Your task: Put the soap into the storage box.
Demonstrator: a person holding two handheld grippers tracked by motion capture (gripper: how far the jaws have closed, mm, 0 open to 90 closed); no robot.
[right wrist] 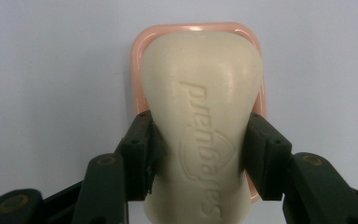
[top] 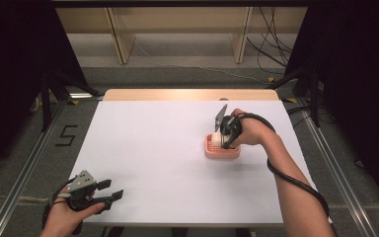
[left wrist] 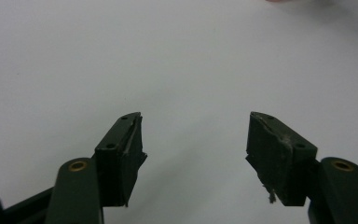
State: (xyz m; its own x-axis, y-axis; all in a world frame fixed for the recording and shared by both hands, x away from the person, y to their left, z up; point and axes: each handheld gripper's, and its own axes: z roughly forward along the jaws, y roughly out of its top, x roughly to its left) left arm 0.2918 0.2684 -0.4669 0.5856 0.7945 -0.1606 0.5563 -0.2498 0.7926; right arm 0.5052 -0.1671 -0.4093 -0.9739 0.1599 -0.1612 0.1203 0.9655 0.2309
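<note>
right gripper point(right wrist: 200, 154): clamped on soap point(right wrist: 203, 126), over pink dish point(top: 221, 150)
left gripper point(left wrist: 196, 154): jaws apart, empty, idle at table point(top: 153, 148) corner
progress: soap gripped; whether it is going in or coming out, can't tell

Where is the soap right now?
The soap is clamped in the right gripper, over the pink dish on the right half of the table in the high view.

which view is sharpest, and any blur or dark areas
Right gripper view: sharpest, the embossed lettering on the soap bar reads clearly. Left gripper view: the jaws look soft, the table dims toward its corners. High view: evenly lit table, surroundings nearly black.
</note>
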